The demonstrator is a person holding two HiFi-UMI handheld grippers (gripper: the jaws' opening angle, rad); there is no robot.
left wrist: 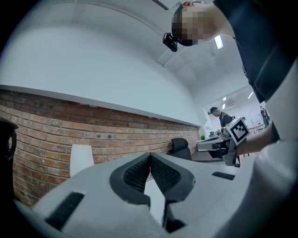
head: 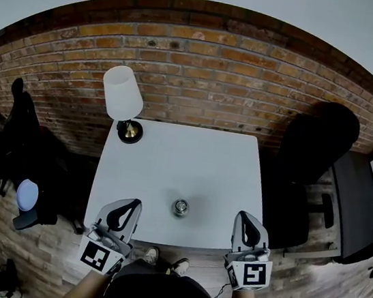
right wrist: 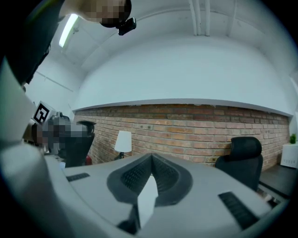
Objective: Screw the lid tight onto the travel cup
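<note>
A small metal travel cup (head: 180, 207) with its lid on top stands upright on the white table (head: 171, 163), near the front edge. My left gripper (head: 132, 204) is over the table's front left corner, left of the cup, shut and empty. At the front right corner, right of the cup, my right gripper (head: 241, 219) is shut with nothing in it. Both gripper views look over the closed jaws at the brick wall; the left gripper (left wrist: 150, 155) and the right gripper (right wrist: 152, 157) show pads pressed together. The cup is hidden in both.
A lamp with a white shade (head: 122, 94) stands at the table's back left corner. A black office chair (head: 313, 152) is to the right, another dark chair (head: 20, 128) to the left. The brick wall (head: 205, 65) runs behind the table. A desk (head: 364, 204) sits far right.
</note>
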